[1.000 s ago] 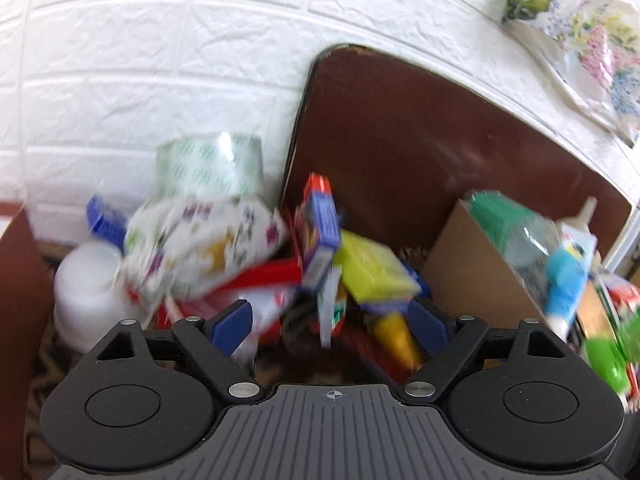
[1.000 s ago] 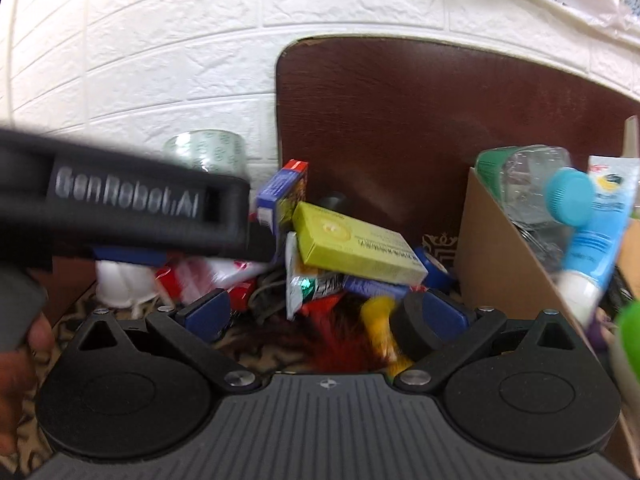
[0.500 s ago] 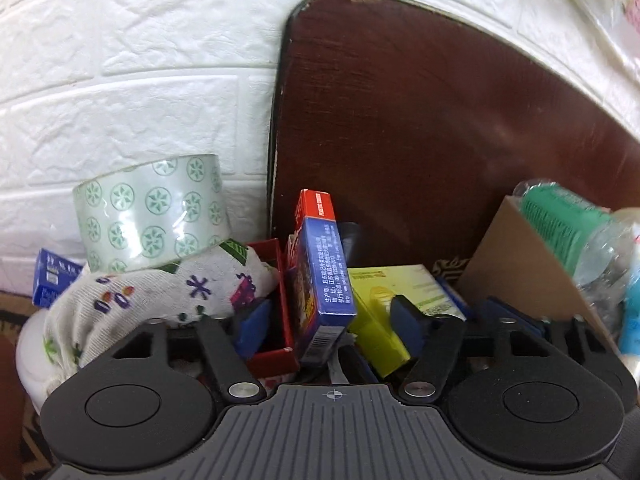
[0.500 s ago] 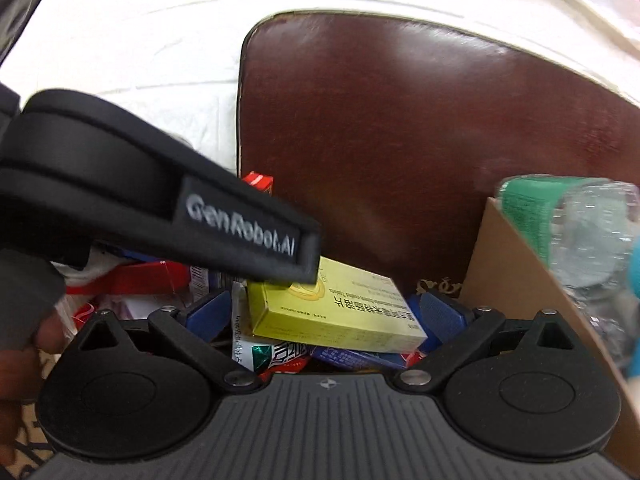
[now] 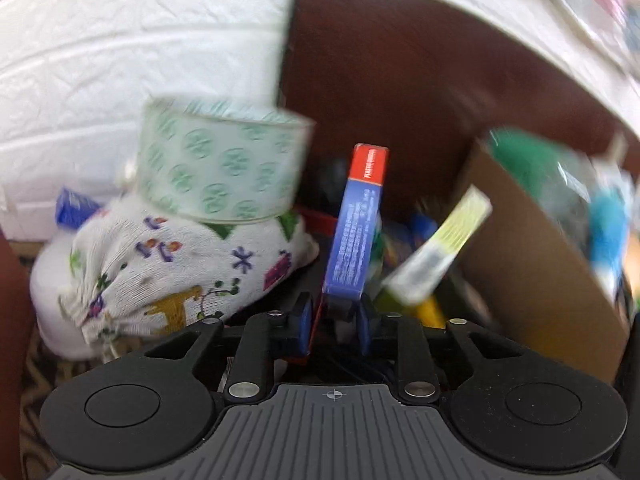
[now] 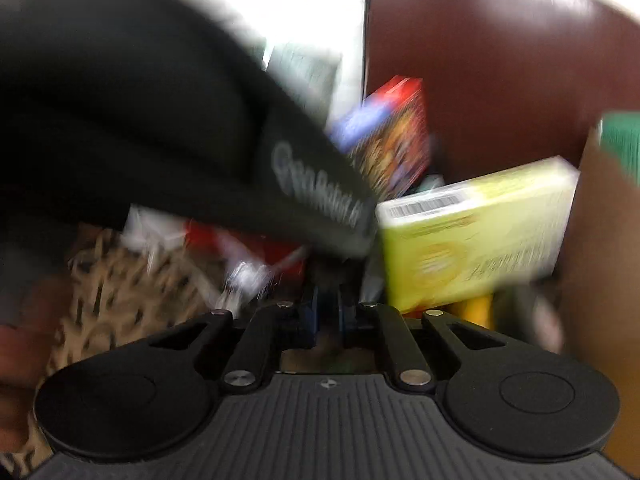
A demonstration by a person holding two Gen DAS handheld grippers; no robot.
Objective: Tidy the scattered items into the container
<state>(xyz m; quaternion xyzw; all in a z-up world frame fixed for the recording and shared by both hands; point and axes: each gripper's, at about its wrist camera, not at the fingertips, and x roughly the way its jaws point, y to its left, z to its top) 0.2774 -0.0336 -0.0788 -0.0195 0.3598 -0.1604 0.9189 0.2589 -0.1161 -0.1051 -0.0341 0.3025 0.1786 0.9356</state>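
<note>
Cardboard, plain and brown, makes up the container (image 5: 540, 280), which stands open at the right of the heap, with a green bottle top and a blue shape showing over its rim, both too blurred for us to name. In the left wrist view we see the left gripper (image 5: 334, 316) drawn narrow, its blue pads pressed on the lower end of a blue and red box (image 5: 354, 232) that stands almost upright between them. Just left of that box lies a white patterned cloth bundle (image 5: 180, 272) with a roll of green-printed tape (image 5: 224, 160) resting on top of it. To the right a yellow-green box (image 5: 440, 248) tilts up towards the container's near wall. A dark brown board (image 5: 440, 80) leans behind the heap against a white brick-patterned wall (image 5: 140, 40). In the right wrist view the right gripper (image 6: 328, 312) has its pads brought close together with only a slit between them, and we cannot tell whether anything thin is pinched there, as the picture is smeared. The yellow-green box lies just beside those pads on the right, close to the container, and none of the scattered things we name sits inside it.
</note>
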